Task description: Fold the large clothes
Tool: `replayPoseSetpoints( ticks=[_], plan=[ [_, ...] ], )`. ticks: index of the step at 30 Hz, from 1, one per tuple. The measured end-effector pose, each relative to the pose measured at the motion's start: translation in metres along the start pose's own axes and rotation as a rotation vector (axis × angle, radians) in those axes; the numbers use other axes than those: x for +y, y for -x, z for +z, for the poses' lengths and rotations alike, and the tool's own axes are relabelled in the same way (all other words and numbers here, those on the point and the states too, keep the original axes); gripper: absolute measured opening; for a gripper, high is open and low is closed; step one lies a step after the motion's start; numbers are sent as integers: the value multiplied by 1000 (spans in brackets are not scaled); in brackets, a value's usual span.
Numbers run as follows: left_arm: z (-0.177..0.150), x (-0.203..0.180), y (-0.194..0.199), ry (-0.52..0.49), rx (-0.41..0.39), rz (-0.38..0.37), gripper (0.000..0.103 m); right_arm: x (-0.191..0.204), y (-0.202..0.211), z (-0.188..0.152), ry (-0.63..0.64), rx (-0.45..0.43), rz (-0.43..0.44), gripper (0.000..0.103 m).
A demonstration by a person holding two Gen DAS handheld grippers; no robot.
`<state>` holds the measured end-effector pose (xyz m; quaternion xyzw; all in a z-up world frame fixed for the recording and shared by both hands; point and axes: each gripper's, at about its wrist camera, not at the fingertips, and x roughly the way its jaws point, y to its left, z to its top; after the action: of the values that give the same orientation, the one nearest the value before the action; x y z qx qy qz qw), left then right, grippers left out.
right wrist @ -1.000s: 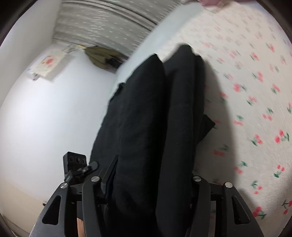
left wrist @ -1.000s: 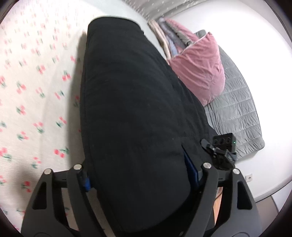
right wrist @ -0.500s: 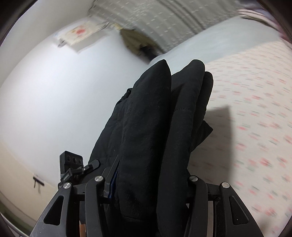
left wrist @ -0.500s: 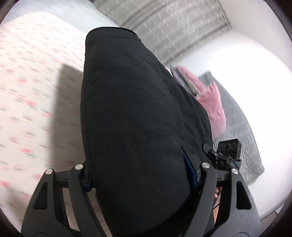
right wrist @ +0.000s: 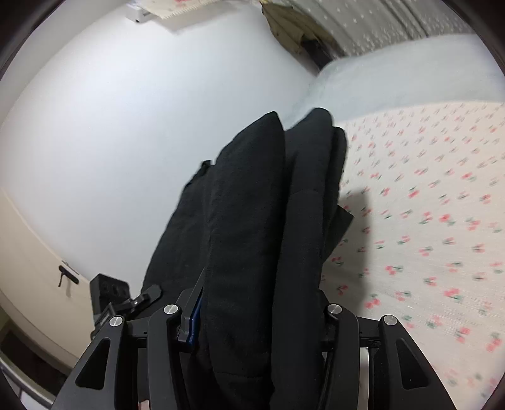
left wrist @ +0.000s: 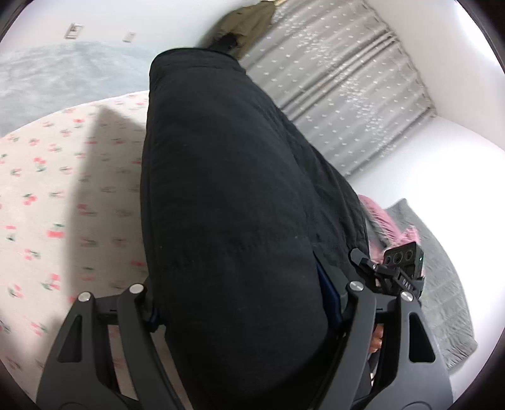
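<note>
A thick black padded garment (left wrist: 227, 205) fills the left wrist view, clamped between the jaws of my left gripper (left wrist: 246, 302) and held above the cherry-print bed sheet (left wrist: 47, 195). In the right wrist view the same black garment (right wrist: 268, 220) shows as several folded layers, gripped by my right gripper (right wrist: 258, 312) and lifted over the cherry-print bed sheet (right wrist: 426, 205). Both grippers are shut on the cloth; the fingertips are hidden in the fabric. The other gripper's camera block (left wrist: 404, 261) shows at the right of the left wrist view.
A grey blanket (left wrist: 442, 284) and pink bedding (left wrist: 378, 214) lie at the right. Grey dotted curtains (left wrist: 341, 79) and an olive garment (left wrist: 246, 22) hang at the back. A pale grey mattress (right wrist: 394, 72), white wall (right wrist: 126, 126) and cream door (right wrist: 38, 268) appear in the right view.
Both grippers have lifted and tilted upward with the black garment; the views now show more wall and curtain and less bed sheet. The grips have not changed.
</note>
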<state>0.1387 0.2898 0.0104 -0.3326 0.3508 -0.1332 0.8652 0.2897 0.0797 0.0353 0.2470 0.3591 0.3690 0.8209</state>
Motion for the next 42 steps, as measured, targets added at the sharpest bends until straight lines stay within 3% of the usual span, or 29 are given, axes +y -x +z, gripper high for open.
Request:
replayPoseSetpoints(
  ticks=[3,5,6,9,15,17,21,25,28,31,32,33,37,39,42],
  plan=[
    [-11,26,-27,74,78,110,82,-25,-45,-2,-86,79,-67,55],
    [-14,32,-31,116,75,55,83,-48,-57,-9,-155,100,-115,61],
    [-14,27,-31,112,78,59,83,-54,-58,-10,-186,98,-94,61],
    [-15,9,-35,88,78,128,83,-57,-46,-6,-212,78,-97,62],
    [-13,-4,-24,110,64,263,84,-44,7,-7,-166,53,-185,62],
    [-14,-10,-5,51,8,323,84,-36,27,-11,-135,32,-203,62],
    [-17,-28,23,-123,-62,313,84,-5,41,-29,-103,61,-200,62],
    [-34,-45,24,-240,-53,278,84,1,40,-60,-129,125,-153,62],
    [-34,-43,18,-280,-22,219,84,-4,35,-72,-176,103,-172,62],
    [-44,-39,27,-285,-17,154,84,-1,33,-69,-193,69,-193,51],
    [-45,-37,25,-287,-5,154,84,5,36,-67,-158,48,-206,43],
    [-49,-39,26,-292,5,167,84,10,39,-67,-122,30,-234,35],
    [-65,-46,12,-385,77,296,84,-5,27,-74,-96,85,-452,33],
    [-73,-57,6,-469,68,391,84,-8,27,-75,-102,84,-457,33],
    [-82,-70,7,-494,44,463,85,4,42,-76,-65,61,-465,34]
  ],
)
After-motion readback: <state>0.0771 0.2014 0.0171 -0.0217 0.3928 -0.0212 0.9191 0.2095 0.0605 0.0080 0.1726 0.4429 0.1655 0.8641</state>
